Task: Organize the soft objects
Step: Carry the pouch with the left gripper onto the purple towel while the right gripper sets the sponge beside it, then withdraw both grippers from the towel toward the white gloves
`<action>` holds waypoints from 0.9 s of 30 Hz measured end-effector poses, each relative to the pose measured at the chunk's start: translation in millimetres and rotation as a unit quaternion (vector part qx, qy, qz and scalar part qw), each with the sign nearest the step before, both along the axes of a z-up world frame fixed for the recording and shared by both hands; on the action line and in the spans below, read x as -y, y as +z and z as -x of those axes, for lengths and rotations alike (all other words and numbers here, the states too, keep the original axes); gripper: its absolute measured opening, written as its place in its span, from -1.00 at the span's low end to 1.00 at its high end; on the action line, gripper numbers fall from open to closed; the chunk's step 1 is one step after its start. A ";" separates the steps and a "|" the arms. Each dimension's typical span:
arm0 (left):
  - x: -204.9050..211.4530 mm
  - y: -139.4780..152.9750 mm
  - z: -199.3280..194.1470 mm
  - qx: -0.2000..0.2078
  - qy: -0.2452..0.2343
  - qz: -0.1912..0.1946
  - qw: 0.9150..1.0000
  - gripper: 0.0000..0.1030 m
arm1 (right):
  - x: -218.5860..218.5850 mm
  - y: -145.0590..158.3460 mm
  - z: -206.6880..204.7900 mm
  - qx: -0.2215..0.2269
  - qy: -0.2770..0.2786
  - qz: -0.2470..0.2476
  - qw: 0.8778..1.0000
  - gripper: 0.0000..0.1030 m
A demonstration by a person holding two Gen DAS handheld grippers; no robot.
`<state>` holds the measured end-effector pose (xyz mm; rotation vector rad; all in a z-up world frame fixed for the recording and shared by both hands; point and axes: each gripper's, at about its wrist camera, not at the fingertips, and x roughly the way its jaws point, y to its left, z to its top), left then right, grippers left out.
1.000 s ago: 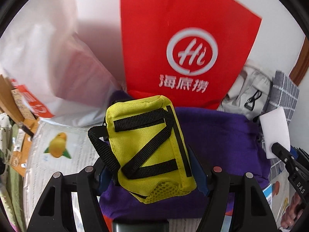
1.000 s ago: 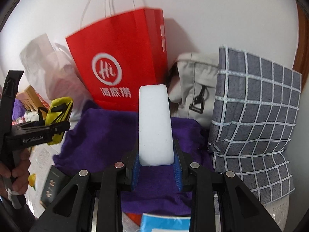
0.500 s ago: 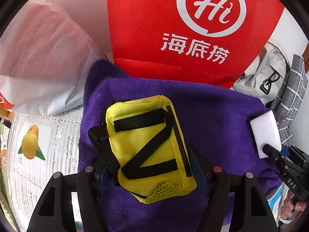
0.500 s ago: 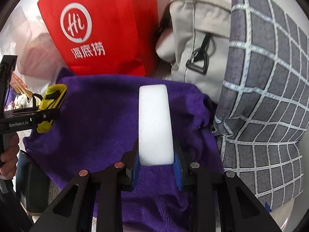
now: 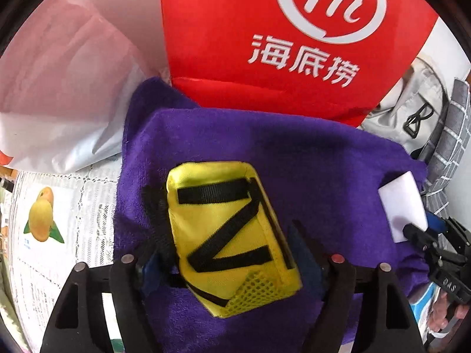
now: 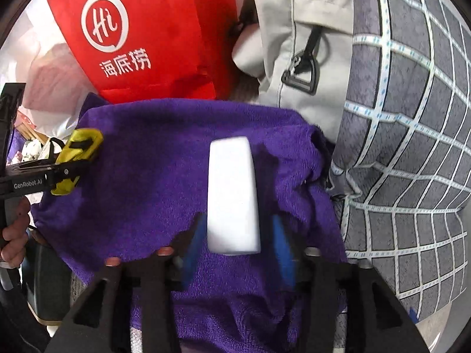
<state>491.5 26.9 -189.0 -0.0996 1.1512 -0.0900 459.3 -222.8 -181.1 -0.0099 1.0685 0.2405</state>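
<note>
A yellow pouch [image 5: 223, 235] with black straps lies on a purple towel [image 5: 294, 153]. It sits between the fingers of my left gripper [image 5: 226, 253], whose jaws are opening; the blue pads stand just off its sides. A white sponge block [image 6: 231, 194] rests on the same towel [image 6: 153, 158] further right. My right gripper [image 6: 238, 229] straddles it, its jaws opening with clear gaps on both sides. In the right wrist view the pouch [image 6: 79, 144] shows at the left with the left gripper around it. In the left wrist view the sponge [image 5: 401, 203] shows at the right.
A red paper bag [image 5: 265, 44] stands behind the towel, a white plastic bag [image 5: 64, 88] to its left. A pale grey bag [image 6: 294, 44] and a grey checked cushion [image 6: 412, 147] crowd the right. A fruit-print table cover [image 5: 41, 217] lies left. A hand [image 6: 14, 229] holds the left gripper.
Both grippers came down over the purple towel. Their jaws have widened off the pouch and the sponge, which now lie on the towel.
</note>
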 end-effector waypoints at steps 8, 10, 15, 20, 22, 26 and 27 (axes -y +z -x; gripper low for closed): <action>-2.9 15.7 6.3 0.005 -0.002 0.024 1.000 0.63 | 2.8 17.3 4.6 0.027 -0.008 0.019 0.999 0.55; -4.0 23.6 11.0 0.011 0.000 0.022 1.000 0.63 | 5.6 24.8 8.3 0.042 -0.016 0.022 0.999 0.55; 0.2 40.5 22.3 0.029 0.000 0.007 1.000 0.63 | 11.9 45.8 19.2 0.078 -0.028 0.013 0.996 0.55; 5.3 67.6 46.2 0.071 -0.010 0.006 0.997 0.60 | 11.7 80.5 41.5 0.136 -0.033 0.004 0.990 0.55; 4.1 78.4 60.3 0.086 -0.024 0.019 0.996 0.60 | 11.1 89.2 52.8 0.146 -0.034 -0.003 0.989 0.55; 1.4 101.4 96.7 0.121 -0.024 0.040 0.992 0.60 | 7.0 102.7 84.5 0.160 -0.015 -0.032 0.986 0.55; 0.5 105.1 103.1 0.126 -0.017 0.038 0.991 0.60 | 3.2 103.7 93.8 0.160 -0.013 -0.035 0.986 0.55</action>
